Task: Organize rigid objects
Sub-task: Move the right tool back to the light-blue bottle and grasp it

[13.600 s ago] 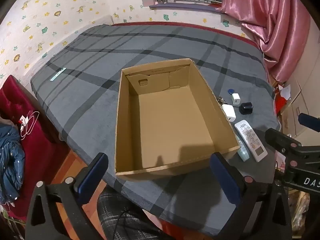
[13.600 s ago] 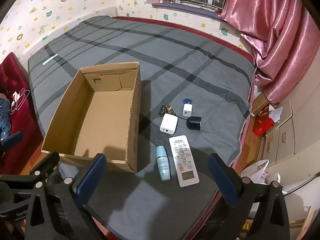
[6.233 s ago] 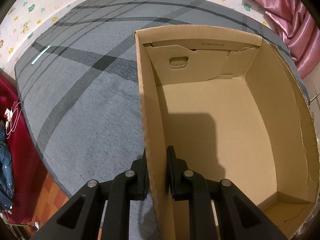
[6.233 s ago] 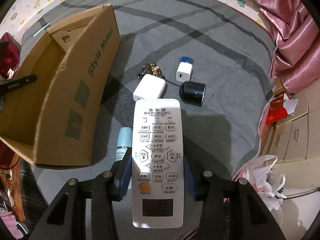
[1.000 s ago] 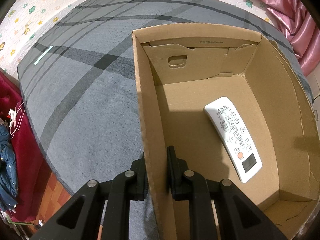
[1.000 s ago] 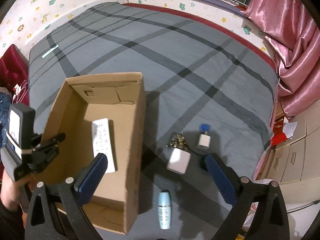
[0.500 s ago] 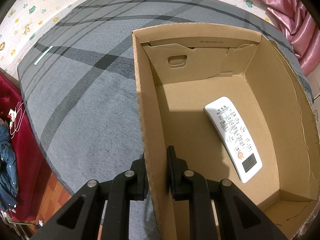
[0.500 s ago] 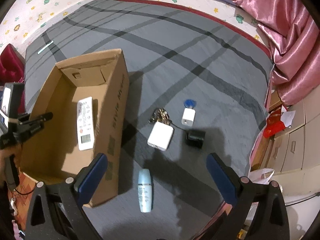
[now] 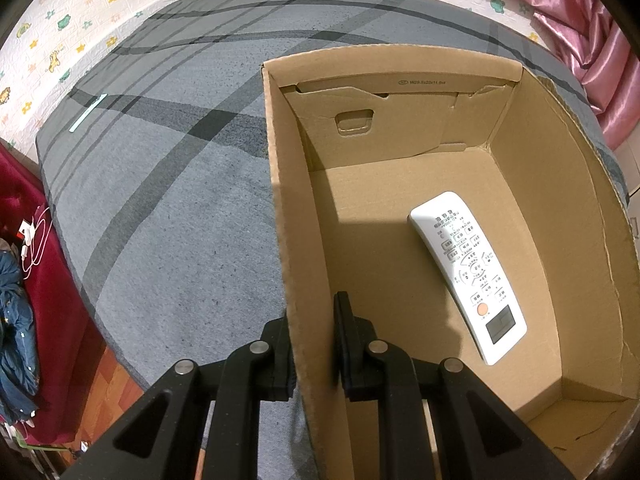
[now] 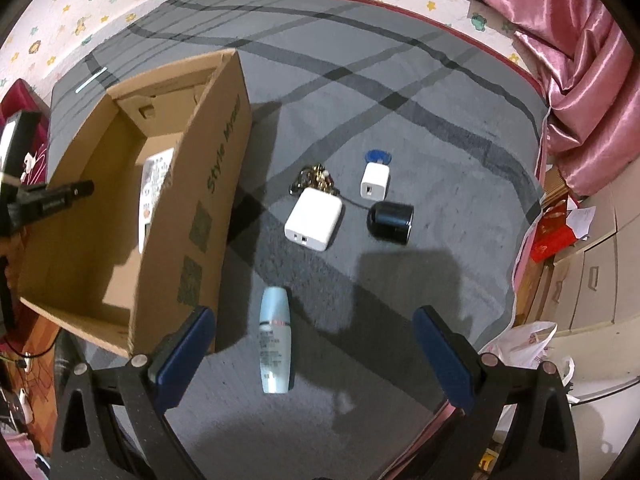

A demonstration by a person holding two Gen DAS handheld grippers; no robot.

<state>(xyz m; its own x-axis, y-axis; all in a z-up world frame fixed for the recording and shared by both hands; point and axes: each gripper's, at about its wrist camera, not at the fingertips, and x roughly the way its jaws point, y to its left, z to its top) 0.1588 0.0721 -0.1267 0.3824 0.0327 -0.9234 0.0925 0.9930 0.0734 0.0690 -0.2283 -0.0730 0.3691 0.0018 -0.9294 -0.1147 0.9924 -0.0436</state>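
Note:
My left gripper (image 9: 316,320) is shut on the left wall of the cardboard box (image 9: 292,208), one finger inside, one outside. A white remote (image 9: 468,276) lies inside the box; it also shows in the right wrist view (image 10: 154,184). My right gripper (image 10: 314,338) is open and empty above the grey bedspread. Just ahead of it lies a light blue bottle (image 10: 274,338). Farther off are a large white charger (image 10: 314,219), a small white charger (image 10: 375,180), a black cylinder (image 10: 390,218), a bunch of keys (image 10: 312,176) and a blue tag (image 10: 377,156).
The box (image 10: 200,208) stands left of the loose items, printed side facing them. The bed ends at the right, beside a pink curtain (image 10: 580,80), drawers (image 10: 592,280) and a plastic bag (image 10: 528,348). A red couch (image 9: 52,292) lies beyond the bed's left edge.
My right gripper has moved down and forward toward the loose items, which now look larger and nearer. The left gripper and the box have not moved.

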